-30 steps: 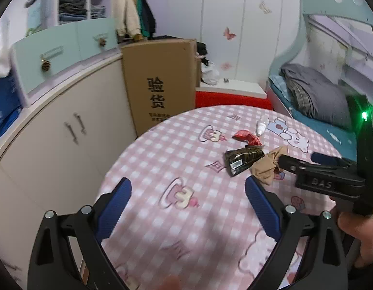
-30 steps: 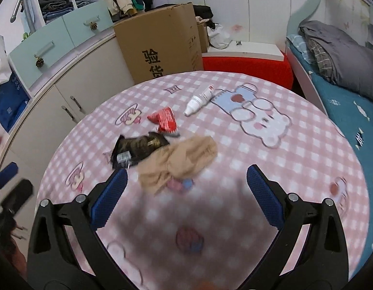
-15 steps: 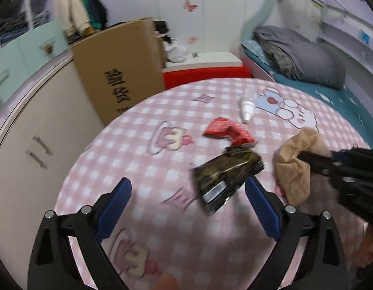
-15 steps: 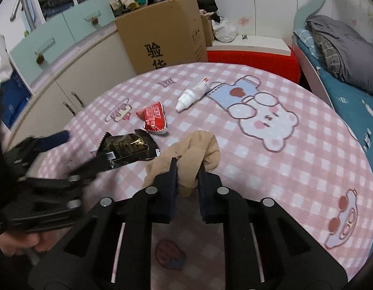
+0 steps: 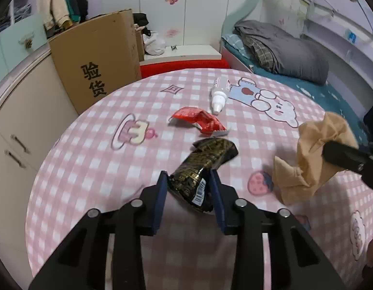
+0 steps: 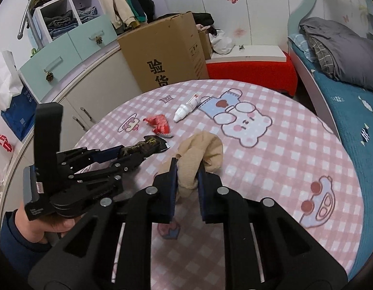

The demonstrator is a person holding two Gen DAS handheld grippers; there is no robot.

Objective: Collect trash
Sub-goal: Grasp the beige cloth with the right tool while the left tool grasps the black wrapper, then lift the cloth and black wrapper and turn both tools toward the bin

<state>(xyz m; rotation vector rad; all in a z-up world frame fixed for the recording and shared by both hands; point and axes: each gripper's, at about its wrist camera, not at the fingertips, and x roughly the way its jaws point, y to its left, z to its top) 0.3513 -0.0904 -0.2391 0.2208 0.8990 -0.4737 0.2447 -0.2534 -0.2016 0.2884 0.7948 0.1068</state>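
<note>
A black and gold snack wrapper (image 5: pixel 210 152) lies on the round table with the pink checked cloth (image 5: pixel 89 157). My left gripper (image 5: pixel 187 176) is closing on the wrapper's near end, and both blue pads touch it. From the right wrist view the same wrapper (image 6: pixel 150 143) sticks out of the left gripper (image 6: pixel 128 153). My right gripper (image 6: pixel 187 166) is shut on a crumpled beige cloth (image 6: pixel 205 149), which hangs lifted at the right (image 5: pixel 312 145). A red wrapper (image 5: pixel 198 119) and a white tube (image 5: pixel 220 91) lie farther back.
A tall cardboard box (image 5: pixel 97 58) stands behind the table's left side, beside white cabinets (image 5: pixel 15 125). A red bench (image 6: pixel 251 72) and a bed with a grey blanket (image 6: pixel 343 48) lie beyond the far and right edges. A hand (image 6: pixel 53 224) holds the left gripper.
The left gripper moved in over the black wrapper and narrowed its jaws around it. The right gripper shut on the beige cloth and raised it off the table.
</note>
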